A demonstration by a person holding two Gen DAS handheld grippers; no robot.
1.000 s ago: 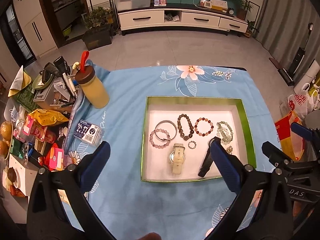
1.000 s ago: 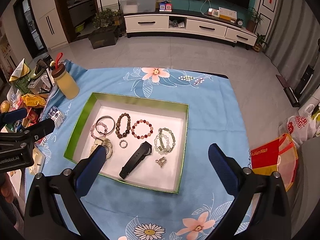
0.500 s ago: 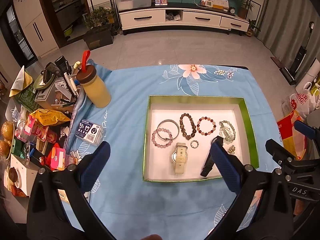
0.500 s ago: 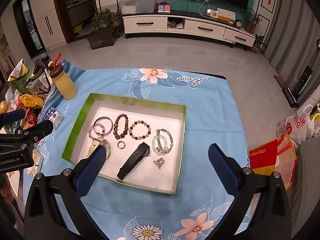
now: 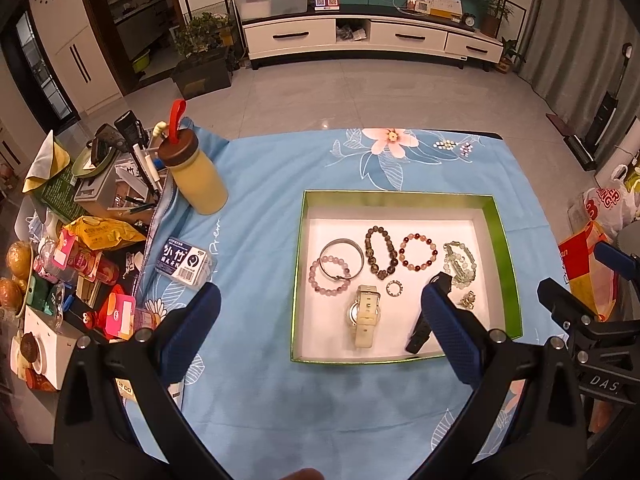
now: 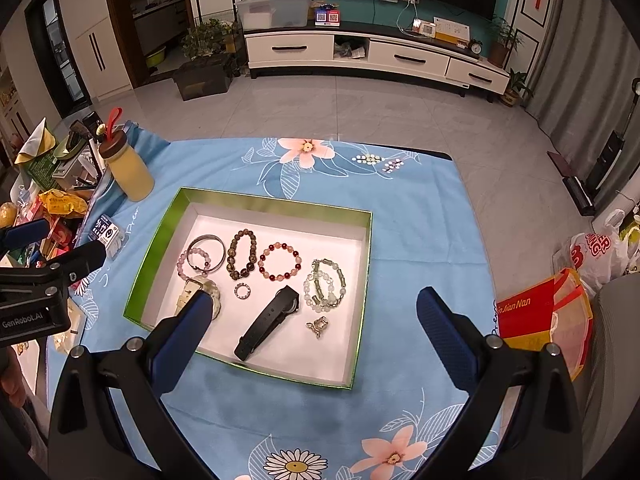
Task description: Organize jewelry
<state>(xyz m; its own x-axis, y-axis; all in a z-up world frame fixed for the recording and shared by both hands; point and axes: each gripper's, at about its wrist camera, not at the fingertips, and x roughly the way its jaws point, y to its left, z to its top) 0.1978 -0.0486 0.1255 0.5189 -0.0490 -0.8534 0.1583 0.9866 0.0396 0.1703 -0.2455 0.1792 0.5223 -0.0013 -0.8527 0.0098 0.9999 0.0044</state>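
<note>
A blue floral tablecloth (image 6: 420, 220) covers the table. On it sits a green-walled box (image 6: 162, 240) with a white floor, holding all the jewelry. The left gripper (image 5: 316, 312) hovers above the box's near edge, jaws wide apart and empty. The right gripper (image 6: 312, 312) hangs likewise, fully spread, gripping nothing. A yellow bottle (image 5: 198, 184) stands left of the box, well apart. Inside: a black watch (image 6: 268, 322) lies diagonally near the front; a white watch (image 5: 366, 314) lies left of it; a red bead bracelet (image 6: 280, 262) sits mid-row, between a dark bead bracelet (image 6: 241, 255) and a pale green bracelet (image 6: 325, 285). A small ring (image 6: 242, 291) lies just below the dark one.
</note>
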